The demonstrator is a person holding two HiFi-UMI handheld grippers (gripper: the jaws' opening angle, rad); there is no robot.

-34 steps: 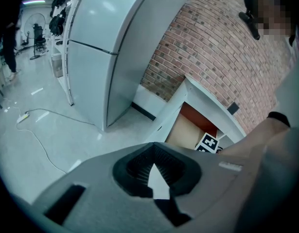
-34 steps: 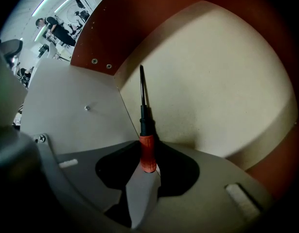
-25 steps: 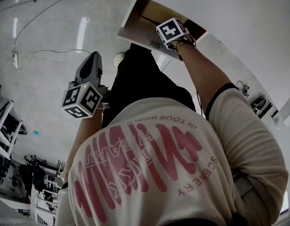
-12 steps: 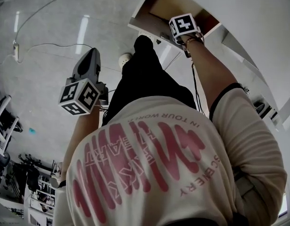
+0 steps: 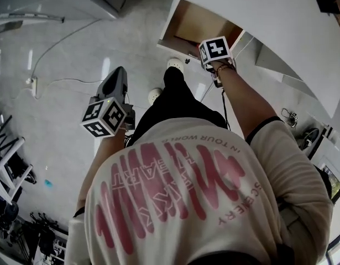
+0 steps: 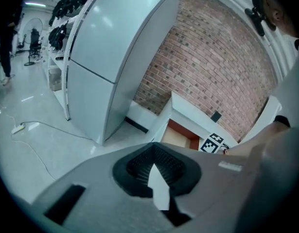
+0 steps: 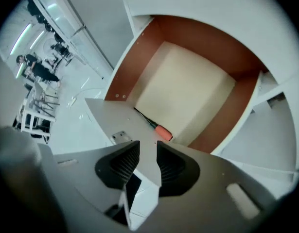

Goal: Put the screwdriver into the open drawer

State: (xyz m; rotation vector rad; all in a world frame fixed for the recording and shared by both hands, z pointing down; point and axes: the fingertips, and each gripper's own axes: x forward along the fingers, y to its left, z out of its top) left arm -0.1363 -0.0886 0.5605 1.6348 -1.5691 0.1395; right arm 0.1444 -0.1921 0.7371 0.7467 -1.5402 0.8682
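Observation:
The screwdriver [image 7: 157,128], thin black shaft and orange handle, lies on the pale floor of the open drawer [image 7: 139,57] near its front wall. My right gripper [image 7: 148,148] hangs above the drawer and points straight down. Its jaws are closing with a gap and nothing between them. In the head view it hovers over the drawer [image 5: 181,24] under its marker cube, right gripper [image 5: 213,57]. My left gripper [image 5: 119,75] is out to the left over the floor, well away from the drawer. In its own view the left gripper [image 6: 156,154] has its pads together, empty.
A white desk top [image 5: 258,15] overhangs the drawer. A tall grey cabinet [image 6: 115,47] and a brick wall [image 6: 212,57] stand behind. A cable with a power strip [image 5: 31,81] lies on the floor at left. The person's shoes [image 5: 174,64] stand before the drawer.
The right gripper has lifted up away from the drawer, which now looks smaller below it. The left gripper has risen too and drifted slightly right.

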